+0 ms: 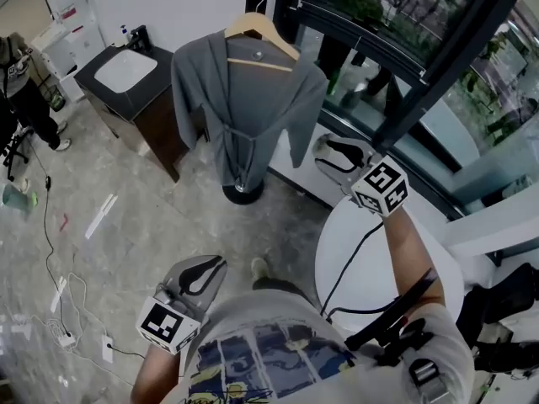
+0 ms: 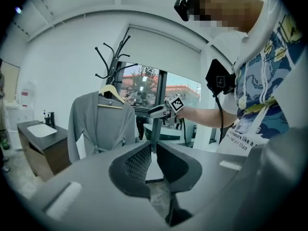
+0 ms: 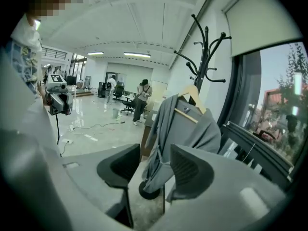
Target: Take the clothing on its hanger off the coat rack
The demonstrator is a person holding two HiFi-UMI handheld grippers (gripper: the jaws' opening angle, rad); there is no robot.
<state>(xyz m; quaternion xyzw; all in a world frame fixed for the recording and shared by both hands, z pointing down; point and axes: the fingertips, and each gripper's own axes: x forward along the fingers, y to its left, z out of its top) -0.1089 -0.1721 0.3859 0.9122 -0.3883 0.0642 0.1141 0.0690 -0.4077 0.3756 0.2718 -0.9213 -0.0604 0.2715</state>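
Observation:
A grey robe (image 1: 244, 99) hangs on a wooden hanger (image 1: 261, 36) hooked on the black coat rack, whose round base (image 1: 242, 194) shows below the hem. My right gripper (image 1: 324, 154) is open, held just right of the robe's sleeve, apart from it. In the right gripper view the robe (image 3: 185, 129) and hanger (image 3: 192, 97) show beyond the gap of the right gripper (image 3: 156, 160), nothing between its jaws. My left gripper (image 1: 215, 266) stays low near my body, jaws almost together and empty. From it I see the robe (image 2: 98, 124) and rack (image 2: 113, 57) far ahead.
A dark cabinet with a white sink (image 1: 126, 70) stands left of the rack. A round white table (image 1: 362, 259) is under my right arm. Window frames (image 1: 404, 66) run behind the rack. Cables (image 1: 59, 310) lie on the floor at left, and a person (image 1: 21, 82) stands at far left.

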